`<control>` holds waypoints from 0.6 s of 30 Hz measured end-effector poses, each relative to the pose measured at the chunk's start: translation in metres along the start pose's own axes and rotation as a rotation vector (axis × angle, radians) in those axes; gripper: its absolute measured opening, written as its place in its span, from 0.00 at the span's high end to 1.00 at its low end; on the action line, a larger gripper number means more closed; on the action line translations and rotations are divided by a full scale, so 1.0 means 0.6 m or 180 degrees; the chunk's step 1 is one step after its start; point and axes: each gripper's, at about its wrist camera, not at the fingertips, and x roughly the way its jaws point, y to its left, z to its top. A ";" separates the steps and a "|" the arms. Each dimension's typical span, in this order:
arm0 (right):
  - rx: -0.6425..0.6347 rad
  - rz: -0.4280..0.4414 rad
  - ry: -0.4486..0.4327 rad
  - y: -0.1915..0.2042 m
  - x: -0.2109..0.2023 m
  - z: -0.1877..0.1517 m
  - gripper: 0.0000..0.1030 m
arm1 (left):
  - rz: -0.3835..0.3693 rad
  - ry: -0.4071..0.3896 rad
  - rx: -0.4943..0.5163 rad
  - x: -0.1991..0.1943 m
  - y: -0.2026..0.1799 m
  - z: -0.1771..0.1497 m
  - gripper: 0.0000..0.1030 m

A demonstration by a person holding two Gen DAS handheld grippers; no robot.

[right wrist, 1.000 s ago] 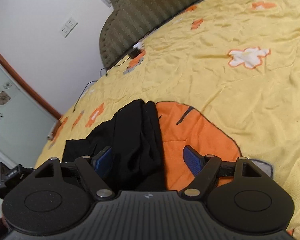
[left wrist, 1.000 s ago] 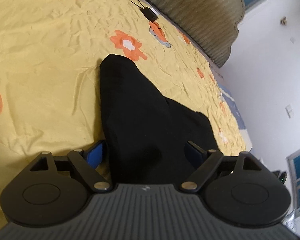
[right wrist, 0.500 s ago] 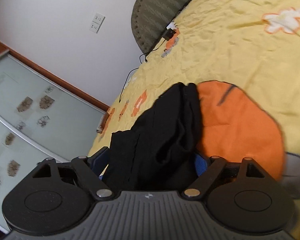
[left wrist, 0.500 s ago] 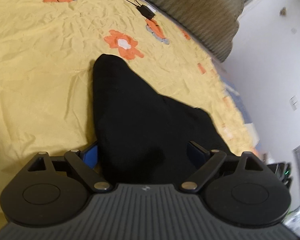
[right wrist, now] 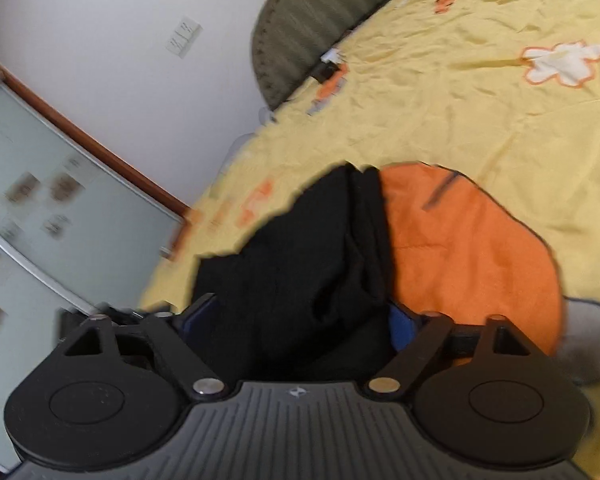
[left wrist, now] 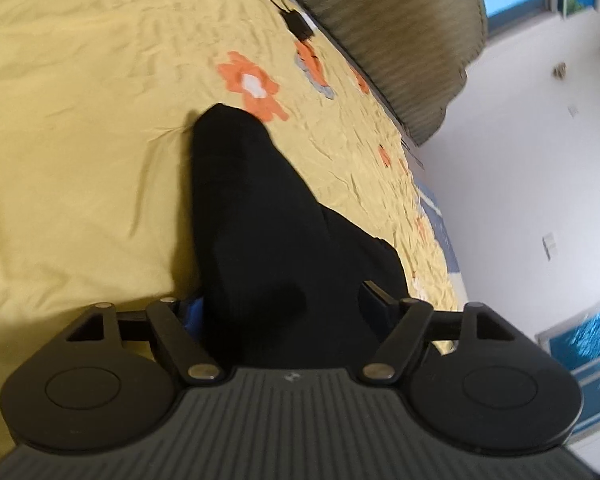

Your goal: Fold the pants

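Observation:
Black pants (left wrist: 252,208) lie bunched in a long strip on the yellow flowered bedsheet (left wrist: 80,120). My left gripper (left wrist: 280,296) straddles their near end. Its jaws are closing, with fabric filling the gap and brushing the blue left pad (left wrist: 192,312); no firm pinch shows. In the right wrist view the pants (right wrist: 320,240) lie beside a large orange patch (right wrist: 460,248) on the sheet. My right gripper (right wrist: 300,308) has its jaws opening wide around the other bunched end, and the fabric hides part of both fingers.
A green striped headboard (left wrist: 380,20) stands at the far end of the bed, with a black charger and cable (left wrist: 298,24) at its foot. White walls and a frosted glass wardrobe door (right wrist: 40,200) border the bed. The bed edge runs close behind the pants.
The right gripper swung over the pants: fabric that sat by its left finger now fills the gap, and its jaws widened. The left gripper crept forward and its jaws narrowed slightly.

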 end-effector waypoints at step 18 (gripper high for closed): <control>-0.0143 -0.0321 -0.0097 0.014 0.033 -0.013 0.43 | 0.0479 -0.0102 0.0378 -0.006 -0.027 -0.021 0.68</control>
